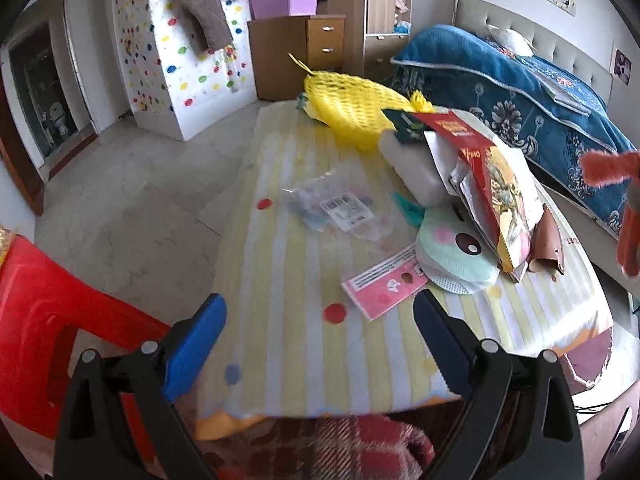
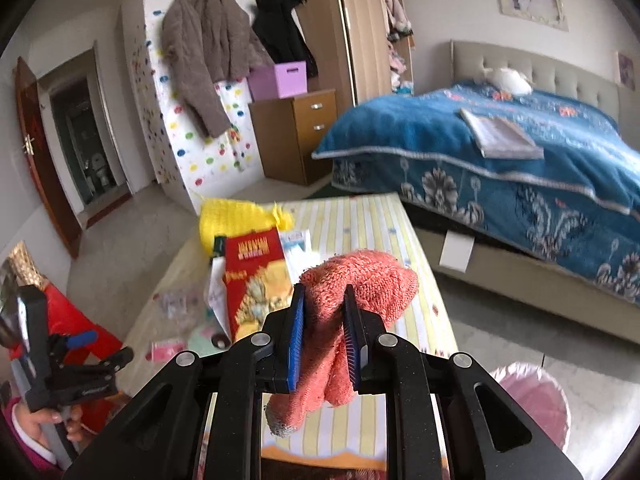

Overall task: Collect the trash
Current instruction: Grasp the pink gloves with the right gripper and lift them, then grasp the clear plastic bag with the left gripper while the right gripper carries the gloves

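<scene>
Right tool (image 2: pixel 323 320) clamps coral sock (image 2: pixel 360 280); sock toe blurred.

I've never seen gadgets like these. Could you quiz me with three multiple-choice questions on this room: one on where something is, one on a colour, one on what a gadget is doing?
1. Where does the yellow mesh bag lie?
A. on the bed
B. at the far end of the striped table
C. on the floor

2. What colour is the storage bin on the wooden cabinet?
A. green
B. purple
C. black

3. What is the right gripper doing?
A. gripping a coral-pink cloth
B. gripping a book
C. holding nothing

Answers: 1 B, the bag sits at the table's far end. 2 B, the bin is plainly purple. 3 A, the jaws are closed on the cloth.
</scene>
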### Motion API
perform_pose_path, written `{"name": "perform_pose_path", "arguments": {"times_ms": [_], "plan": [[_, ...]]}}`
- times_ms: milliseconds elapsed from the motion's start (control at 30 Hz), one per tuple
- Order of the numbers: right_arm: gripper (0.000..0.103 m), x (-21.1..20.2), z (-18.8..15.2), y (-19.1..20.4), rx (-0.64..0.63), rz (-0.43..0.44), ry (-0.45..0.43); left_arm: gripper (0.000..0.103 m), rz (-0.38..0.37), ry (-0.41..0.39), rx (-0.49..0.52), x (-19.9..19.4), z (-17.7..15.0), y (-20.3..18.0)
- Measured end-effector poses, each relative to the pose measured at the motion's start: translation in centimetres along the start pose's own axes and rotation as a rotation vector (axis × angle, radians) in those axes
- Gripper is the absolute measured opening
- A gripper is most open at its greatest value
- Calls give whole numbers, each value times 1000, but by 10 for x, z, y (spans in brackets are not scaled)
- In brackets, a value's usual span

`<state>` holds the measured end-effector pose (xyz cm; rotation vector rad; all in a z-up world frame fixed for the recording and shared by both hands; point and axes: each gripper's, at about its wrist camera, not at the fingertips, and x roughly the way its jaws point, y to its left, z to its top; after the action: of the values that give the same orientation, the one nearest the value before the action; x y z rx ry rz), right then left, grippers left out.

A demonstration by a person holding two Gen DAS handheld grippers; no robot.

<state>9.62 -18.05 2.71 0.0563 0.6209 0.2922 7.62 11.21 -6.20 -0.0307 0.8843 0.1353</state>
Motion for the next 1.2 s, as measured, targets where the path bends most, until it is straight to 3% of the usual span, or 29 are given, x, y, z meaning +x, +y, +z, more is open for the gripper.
{"name": "perform_pose_path", "arguments": {"times_ms": [233,400,500,567,600,933,1200], "plan": [[19,16,-16,-10,9,-25,58,72,-11,88,-13,54,8,-9],[19,26,-19,-16,14,-38,88,63,-1,40,-13,59,13,-14],[19,32,-22,-18,14,-48,108,44,6,18,1,62,17,-18],[19,33,-24,-18,14,-51,115,9,-1,9,-3,62,20,-18],[19,34,-24,-18,14,-53,118,5,-12,6,-10,61,22,-16],[19,13,-25,-25,58,-44,88,0,-99,-173,-64,-22,38,15],[19,-19,-31,-41,91,-53,44,0,-164,-278,26,-85,42,-28]]}}
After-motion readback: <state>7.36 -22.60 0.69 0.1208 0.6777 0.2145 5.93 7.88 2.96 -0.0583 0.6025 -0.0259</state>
